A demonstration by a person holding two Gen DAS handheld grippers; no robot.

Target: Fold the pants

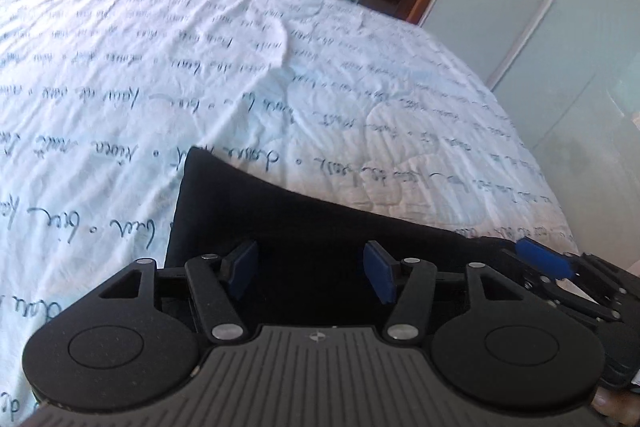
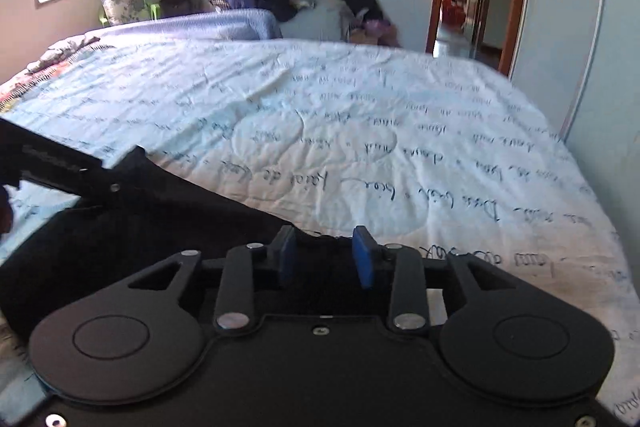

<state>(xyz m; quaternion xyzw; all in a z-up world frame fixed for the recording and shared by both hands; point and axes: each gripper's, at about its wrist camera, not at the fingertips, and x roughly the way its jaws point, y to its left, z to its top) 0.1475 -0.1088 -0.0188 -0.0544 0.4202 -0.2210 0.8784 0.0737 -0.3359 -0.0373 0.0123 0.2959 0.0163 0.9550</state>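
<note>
1. Left wrist view: the left gripper [image 1: 311, 273] hangs over the black pants [image 1: 280, 223], which lie on the near part of the bedspread [image 1: 200, 67], a white cover printed with handwriting. Its blue pads [image 1: 245, 267] stand well apart with only dark cloth below them, and nothing is pinched between them, so this gripper is released.
2. Right wrist view: the right gripper [image 2: 324, 255] sits at the far edge of the pants [image 2: 140, 227], where a small bunch of dark fabric rises between the pads [image 2: 362, 255]. The gap is narrower here, but whether the pads actually press on that cloth I cannot tell.
3. Right wrist view again: the left gripper shows as a dark arm at the left edge, over the far corner of the garment.
4. Step in hand, as I judge it: both tools are settling onto the edge of the pants to take hold for a fold. How many folds are already made is unclear, since the black cloth shows no visible layers.
5. Next move calls for both grippers to close firmly on matching points of the same edge, lift together and carry it evenly across, keeping the cloth taut so it does not bunch.
</note>
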